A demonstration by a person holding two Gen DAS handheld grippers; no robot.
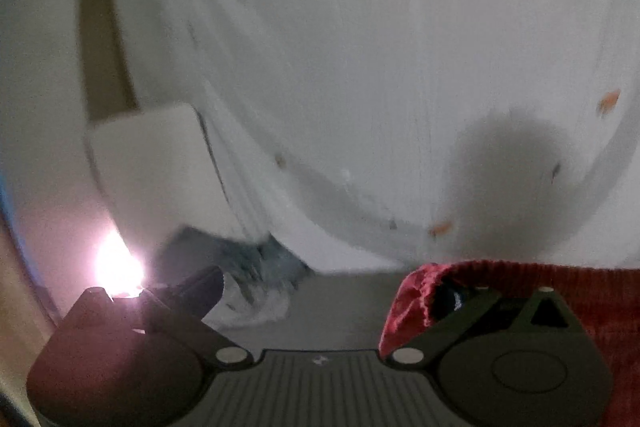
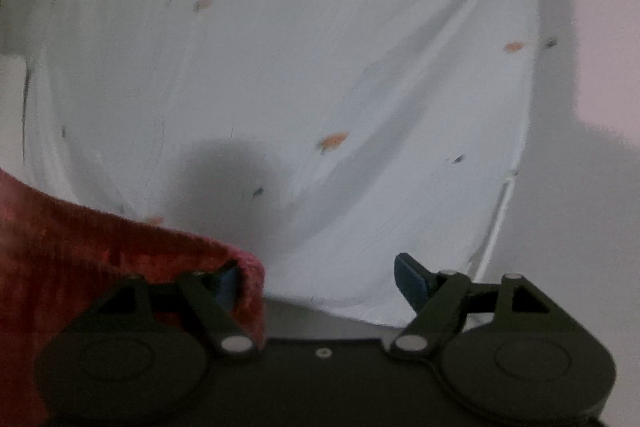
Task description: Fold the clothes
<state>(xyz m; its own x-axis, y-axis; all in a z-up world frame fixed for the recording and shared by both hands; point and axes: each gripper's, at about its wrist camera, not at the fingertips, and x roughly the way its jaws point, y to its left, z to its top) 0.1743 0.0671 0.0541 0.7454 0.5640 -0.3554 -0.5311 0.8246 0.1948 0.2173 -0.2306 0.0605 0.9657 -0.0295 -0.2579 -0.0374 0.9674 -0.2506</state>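
A dark red velvety garment (image 1: 600, 299) lies at the lower right of the left wrist view. Its edge is draped over the right finger of my left gripper (image 1: 328, 291), whose jaws stand wide apart with nothing pressed between them. In the right wrist view the same red garment (image 2: 80, 259) fills the lower left and hangs over the left finger. My right gripper (image 2: 320, 281) is open too. Its blue right pad (image 2: 410, 279) is bare. Both views are blurred by motion.
A white sheet with small orange and dark marks (image 1: 360, 67) (image 2: 280, 67) spreads ahead of both grippers. A white block (image 1: 152, 163) and a crumpled blue-grey cloth (image 1: 256, 267) lie at the left, beside a bright glare (image 1: 120, 267). A pale wall (image 2: 592, 27) stands at the right.
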